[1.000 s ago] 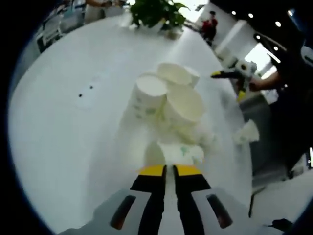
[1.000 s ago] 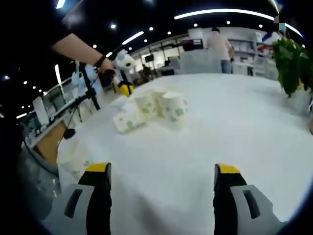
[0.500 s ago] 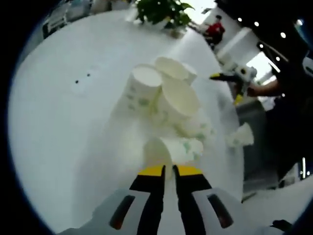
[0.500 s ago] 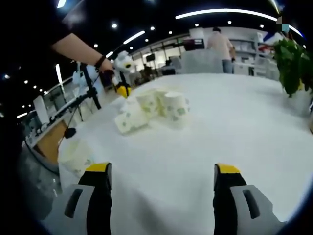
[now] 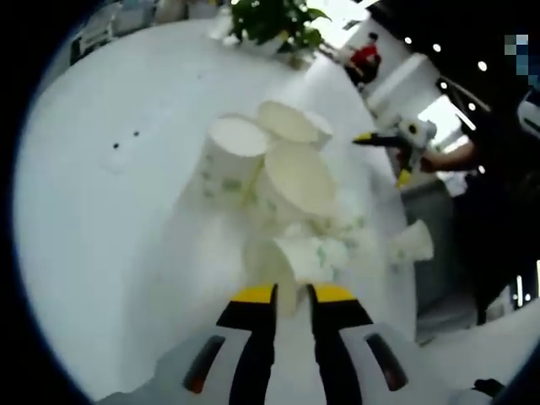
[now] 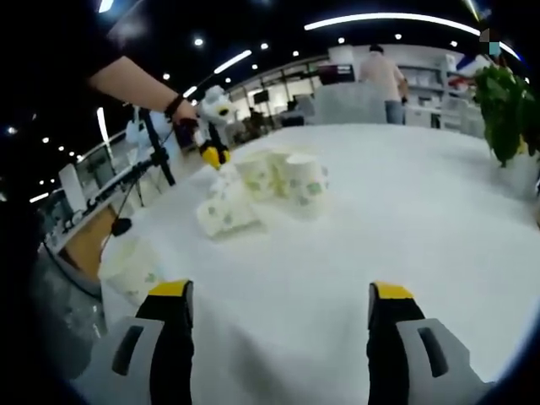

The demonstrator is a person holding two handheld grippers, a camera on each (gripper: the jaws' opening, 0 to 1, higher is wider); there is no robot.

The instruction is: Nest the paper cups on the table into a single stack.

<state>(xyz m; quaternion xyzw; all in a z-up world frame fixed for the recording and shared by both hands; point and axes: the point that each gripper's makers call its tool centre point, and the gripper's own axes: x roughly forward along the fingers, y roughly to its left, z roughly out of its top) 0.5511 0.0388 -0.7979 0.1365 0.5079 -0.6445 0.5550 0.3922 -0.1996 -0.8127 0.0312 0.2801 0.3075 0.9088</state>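
The paper cups [image 5: 278,169] look like matt white paper with pale green printing on their sides, their rims and insides plain and smooth. The table [image 5: 110,219] has a smooth white top with a soft sheen that catches the ceiling light toward its far edge. The left gripper [image 5: 291,295] has jaws of dark, slightly glossy plastic with yellow tips on a smooth grey plastic body. The right gripper [image 6: 277,295] shows the same finish: black jaws, yellow caps, grey plastic shells. The plant [image 5: 270,18] has glossy green leaves.
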